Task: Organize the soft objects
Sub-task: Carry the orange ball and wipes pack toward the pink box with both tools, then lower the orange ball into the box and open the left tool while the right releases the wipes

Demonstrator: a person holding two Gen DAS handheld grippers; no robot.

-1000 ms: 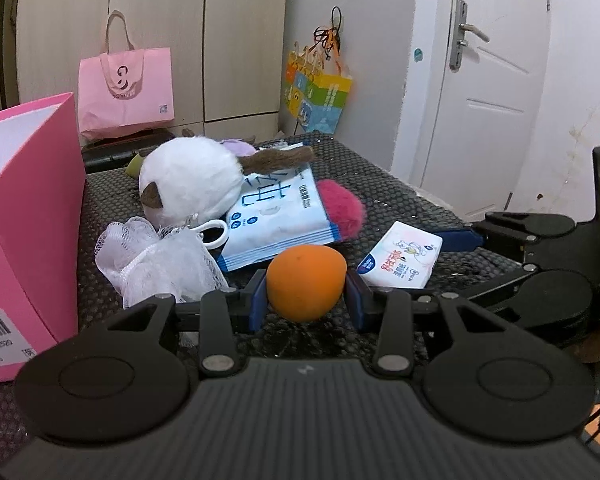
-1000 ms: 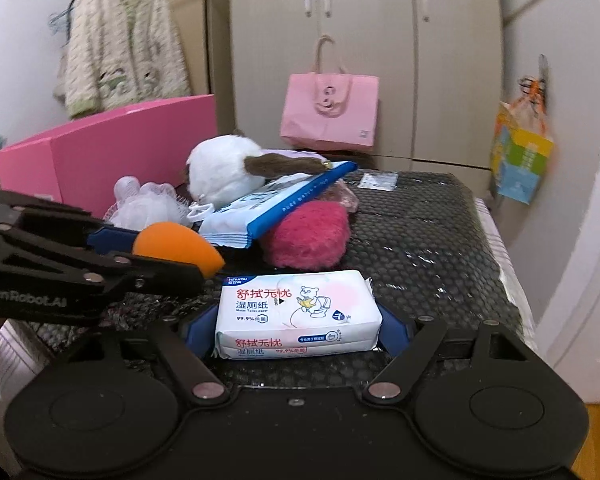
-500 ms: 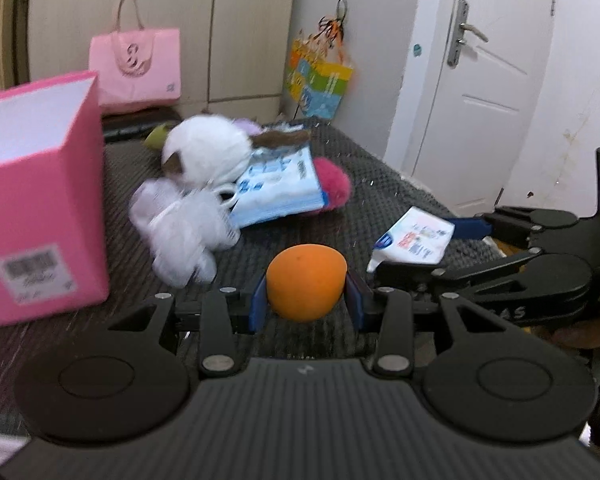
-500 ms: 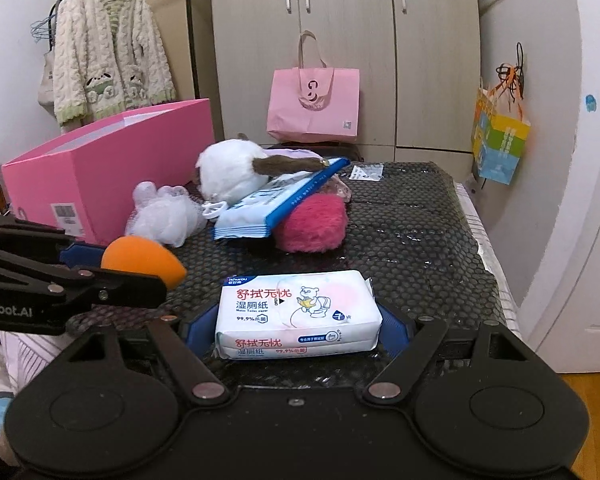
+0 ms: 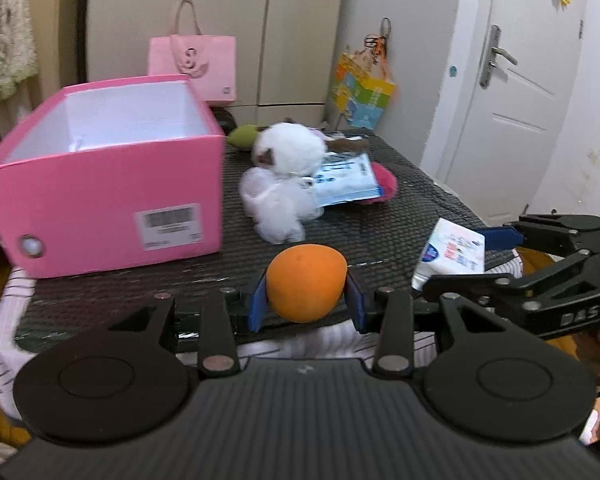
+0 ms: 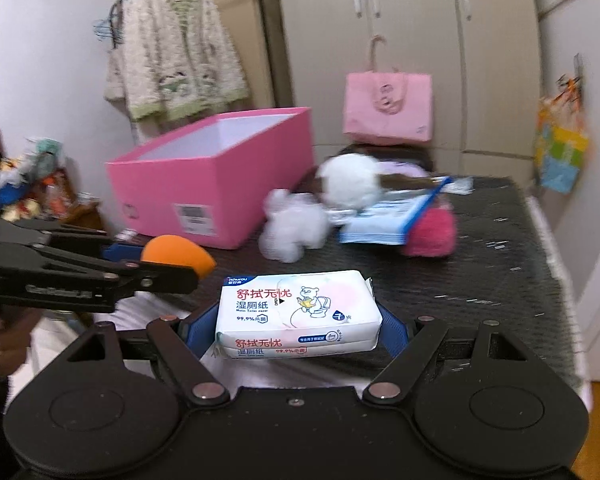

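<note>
My left gripper is shut on an orange sponge ball and holds it above the table's near edge. My right gripper is shut on a white wet-wipes pack, also lifted at the near edge. The ball shows at left in the right wrist view, and the pack shows at right in the left wrist view. An open pink box stands at the table's left. A white mesh puff, a white plush, a blue-white pouch and a pink fluffy ball lie in a heap right of it.
The table top is a dark mesh mat. A pink paper bag stands behind it by the cupboards. A coloured bag hangs on the wall at right, near a white door. A knitted cardigan hangs at the left.
Both grippers have pulled back and up from the heap with their objects. The left view has swung left, so the pink box's open top now shows.
</note>
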